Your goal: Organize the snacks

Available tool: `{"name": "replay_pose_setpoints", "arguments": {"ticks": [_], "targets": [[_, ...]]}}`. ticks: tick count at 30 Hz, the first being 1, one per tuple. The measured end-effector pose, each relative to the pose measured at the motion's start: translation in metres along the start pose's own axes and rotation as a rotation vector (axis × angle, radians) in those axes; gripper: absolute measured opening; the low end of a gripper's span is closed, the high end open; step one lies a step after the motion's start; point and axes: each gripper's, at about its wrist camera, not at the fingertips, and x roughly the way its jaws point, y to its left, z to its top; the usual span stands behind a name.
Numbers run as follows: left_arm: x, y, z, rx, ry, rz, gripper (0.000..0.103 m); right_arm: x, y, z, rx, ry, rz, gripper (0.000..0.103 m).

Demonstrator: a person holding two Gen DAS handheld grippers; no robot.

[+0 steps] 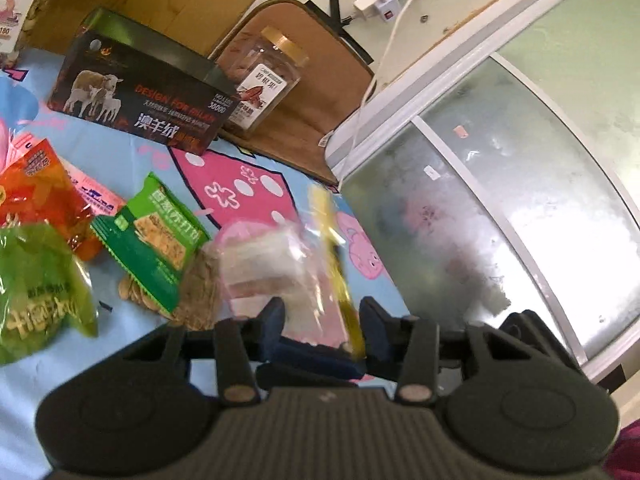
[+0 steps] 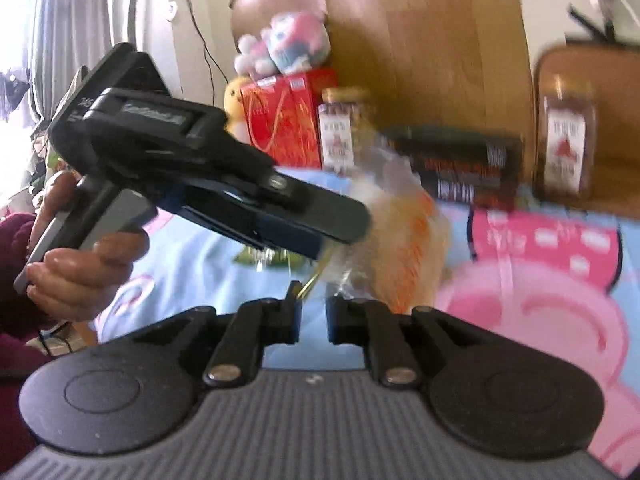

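Left gripper (image 1: 322, 312) at lower centre of left wrist view, jaws pinching clear snack bag (image 1: 276, 256) with yellow strip, bag lifted above cartoon tablecloth (image 1: 248, 176). Green cracker packet (image 1: 154, 236) lies left of bag, orange packet (image 1: 48, 200) at far left. Dark sheep-print box (image 1: 140, 96) upper left; clear jar (image 1: 266, 80) just beside it. Right wrist view (blurred): right gripper (image 2: 312, 320) at lower centre, jaws narrowly apart, corner of bag between them, grip unclear. Hand (image 2: 76, 268) at left edge holds left gripper's handle.
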Motion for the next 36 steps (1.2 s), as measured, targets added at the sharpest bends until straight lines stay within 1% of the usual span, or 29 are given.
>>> {"name": "replay_pose_setpoints", "arguments": {"ticks": [1, 2, 3, 4, 6, 7, 8, 9, 11, 12, 13, 14, 15, 16, 17, 18, 19, 21, 22, 23, 24, 25, 26, 27, 28, 30, 33, 36], "targets": [[0.000, 0.003, 0.000, -0.006, 0.000, 0.013, 0.042, 0.003, 0.001, 0.002, -0.006, 0.007, 0.005, 0.015], [0.000, 0.008, -0.001, -0.014, 0.000, 0.037, 0.042, 0.006, 0.000, 0.002, -0.007, 0.028, 0.018, 0.017], [0.000, 0.012, -0.001, -0.026, 0.002, 0.052, 0.042, 0.009, 0.000, 0.000, -0.007, 0.050, 0.028, 0.017], [-0.001, 0.017, -0.002, -0.045, 0.006, 0.060, 0.045, 0.010, -0.001, -0.004, -0.007, 0.068, 0.036, 0.017], [-0.001, 0.024, -0.001, -0.070, 0.015, 0.069, 0.049, 0.007, -0.004, -0.011, 0.004, 0.101, 0.056, 0.018], [-0.001, 0.028, 0.000, -0.079, 0.023, 0.072, 0.054, 0.003, -0.008, -0.015, 0.022, 0.106, 0.059, 0.020], [-0.001, 0.030, 0.001, -0.083, 0.024, 0.073, 0.059, -0.002, -0.012, -0.019, 0.047, 0.108, 0.058, 0.026], [0.000, 0.032, 0.001, -0.082, 0.023, 0.074, 0.060, -0.006, -0.015, -0.020, 0.070, 0.107, 0.052, 0.029], [0.003, 0.033, 0.003, -0.079, 0.026, 0.079, 0.063, -0.015, -0.024, -0.021, 0.097, 0.093, 0.014, 0.040], [0.005, 0.033, 0.003, -0.079, 0.030, 0.079, 0.063, -0.017, -0.026, -0.021, 0.100, 0.085, -0.008, 0.044], [0.006, 0.033, 0.003, -0.079, 0.031, 0.082, 0.063, -0.018, -0.029, -0.019, 0.107, 0.075, -0.029, 0.052], [0.006, 0.033, 0.003, -0.079, 0.029, 0.086, 0.064, -0.019, -0.034, -0.017, 0.121, 0.062, -0.037, 0.056], [0.005, 0.034, 0.003, -0.080, 0.026, 0.087, 0.064, -0.020, -0.038, -0.016, 0.136, 0.052, -0.030, 0.056], [0.004, 0.035, 0.003, -0.084, 0.019, 0.090, 0.064, -0.019, -0.043, -0.015, 0.148, 0.048, -0.023, 0.059], [0.003, 0.036, 0.003, -0.089, 0.013, 0.096, 0.064, -0.016, -0.047, -0.013, 0.149, 0.057, -0.026, 0.072], [0.002, 0.037, 0.004, -0.093, 0.008, 0.105, 0.064, -0.009, -0.050, -0.012, 0.134, 0.075, -0.037, 0.081], [0.002, 0.039, 0.004, -0.102, 0.005, 0.117, 0.061, -0.002, -0.051, -0.011, 0.111, 0.090, -0.053, 0.094], [0.004, 0.044, 0.004, -0.124, 0.016, 0.136, 0.051, 0.011, -0.056, -0.010, 0.068, 0.126, -0.063, 0.095], [0.006, 0.047, 0.004, -0.135, 0.031, 0.133, 0.036, 0.013, -0.059, -0.013, 0.061, 0.147, -0.051, 0.094], [0.010, 0.051, 0.002, -0.147, 0.050, 0.121, 0.027, 0.020, -0.059, -0.013, 0.057, 0.174, -0.031, 0.092], [0.013, 0.054, 0.000, -0.162, 0.061, 0.111, 0.026, 0.026, -0.055, -0.014, 0.035, 0.169, -0.032, 0.089], [0.013, 0.056, -0.001, -0.172, 0.065, 0.100, 0.026, 0.030, -0.049, -0.014, 0.012, 0.164, -0.039, 0.079], [0.012, 0.055, -0.002, -0.166, 0.064, 0.102, 0.026, 0.032, -0.044, -0.013, -0.018, 0.157, -0.074, 0.070], [0.011, 0.052, -0.002, -0.149, 0.062, 0.105, 0.026, 0.033, -0.041, -0.013, -0.034, 0.154, -0.096, 0.065], [0.008, 0.049, -0.001, -0.136, 0.060, 0.097, 0.026, 0.031, -0.043, -0.012, -0.020, 0.147, -0.096, 0.063], [0.004, 0.042, 0.002, -0.121, 0.057, 0.085, 0.026, 0.024, -0.048, -0.011, 0.032, 0.123, -0.077, 0.062], [-0.003, 0.028, 0.013, -0.083, 0.040, 0.065, 0.027, 0.015, -0.041, 0.000, -0.012, 0.079, -0.103, 0.062], [-0.008, 0.022, 0.036, -0.053, 0.009, 0.055, 0.027, 0.015, -0.046, 0.020, -0.044, 0.043, -0.112, 0.062]]}}
